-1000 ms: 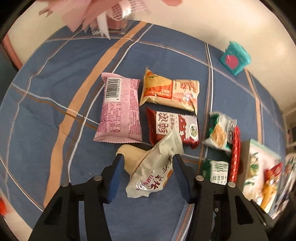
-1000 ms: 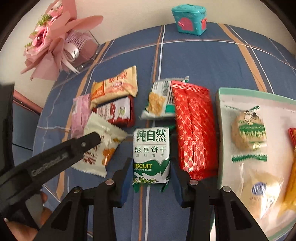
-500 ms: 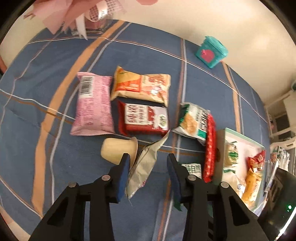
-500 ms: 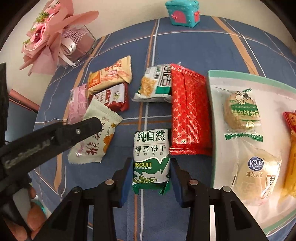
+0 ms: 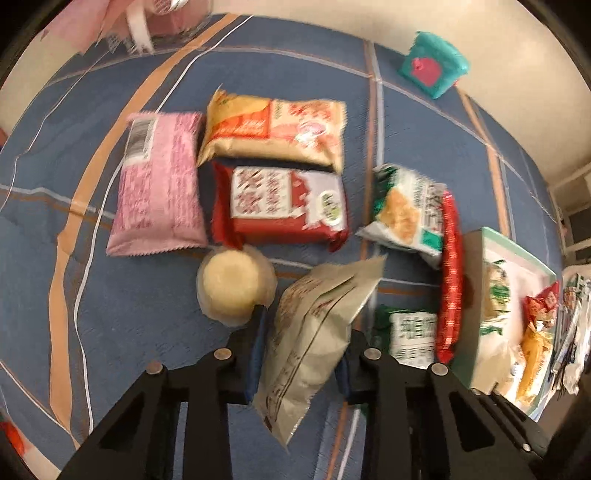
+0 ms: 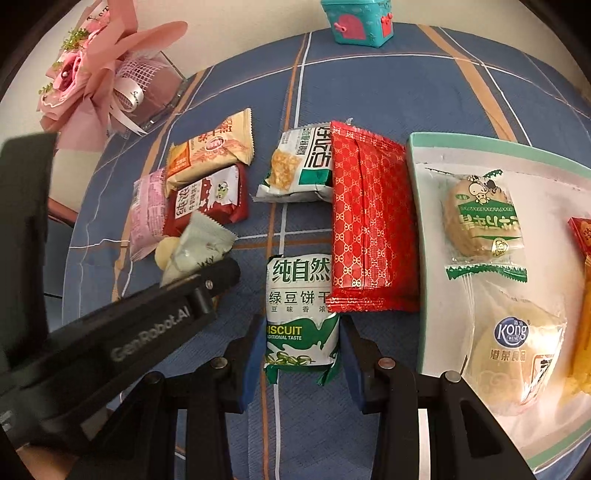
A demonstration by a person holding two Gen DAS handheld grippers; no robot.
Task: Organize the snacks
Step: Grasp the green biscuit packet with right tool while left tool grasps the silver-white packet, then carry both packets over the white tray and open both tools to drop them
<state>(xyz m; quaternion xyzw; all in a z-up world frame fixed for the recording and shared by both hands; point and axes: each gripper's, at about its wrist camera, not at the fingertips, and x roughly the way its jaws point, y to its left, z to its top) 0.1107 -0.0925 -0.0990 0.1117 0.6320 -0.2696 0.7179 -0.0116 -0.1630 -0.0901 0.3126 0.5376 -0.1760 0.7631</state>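
Right gripper [image 6: 302, 345] closed on green-and-white biscuit packet [image 6: 300, 314], pads pressed to both its sides, low over blue plaid bench [image 6: 369, 81]. Red patterned packet [image 6: 369, 225] touching biscuit packet's upper right corner, lying along white tray [image 6: 424, 155] with teal rim. Left gripper [image 6: 207, 280] at left, clamping pale crinkled packet [image 6: 199, 247] above bench. Pink bouquet [image 6: 99, 70] and teal toy chest [image 6: 356, 20] at far edge.
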